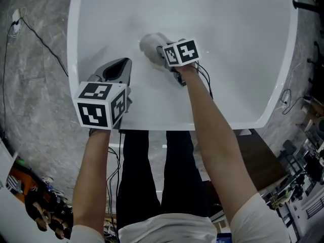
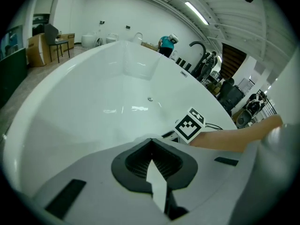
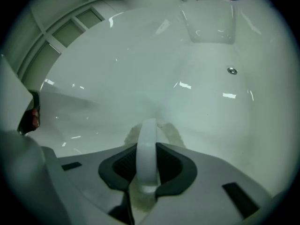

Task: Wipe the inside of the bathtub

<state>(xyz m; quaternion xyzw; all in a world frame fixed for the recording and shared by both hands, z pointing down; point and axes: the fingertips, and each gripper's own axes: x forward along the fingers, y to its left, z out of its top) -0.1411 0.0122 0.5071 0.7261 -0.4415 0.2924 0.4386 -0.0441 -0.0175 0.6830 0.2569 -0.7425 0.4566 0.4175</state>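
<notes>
1. A white bathtub [image 1: 238, 49] fills the upper part of the head view. Its glossy rim curves above a grey marbled floor [image 1: 30, 95], and the smooth inner surface fills both gripper views.
2. A person in dark trousers [image 1: 152, 181] stands at the tub's near rim with both arms over it. The right forearm [image 1: 215, 135] reaches deeper into the basin than the left.
3. The left gripper [image 1: 119, 65] hangs just inside the near rim, to the left of the other tool, with its marker cube [image 1: 101, 105] turned up toward the head camera. In the left gripper view [image 2: 151, 142] its two dark jaws meet at the tips and grip nothing. Only the tub wall lies beyond them.
4. The right gripper [image 1: 164, 52] sits farther into the tub. In the right gripper view [image 3: 149, 146] its jaws are drawn in narrow and clamped on the white arched handle [image 3: 147, 130] of a wiping pad.
5. The wiping pad [image 1: 151, 45], a grey-white lump at the jaw tips, lies against the tub's inner surface. In the right gripper view its mottled edges [image 3: 176, 131] show on either side of the handle.
6. A small round metal drain fitting [image 3: 231, 70] sits on the tub surface well apart from the pad. It also shows in the left gripper view [image 2: 150, 99].
</notes>
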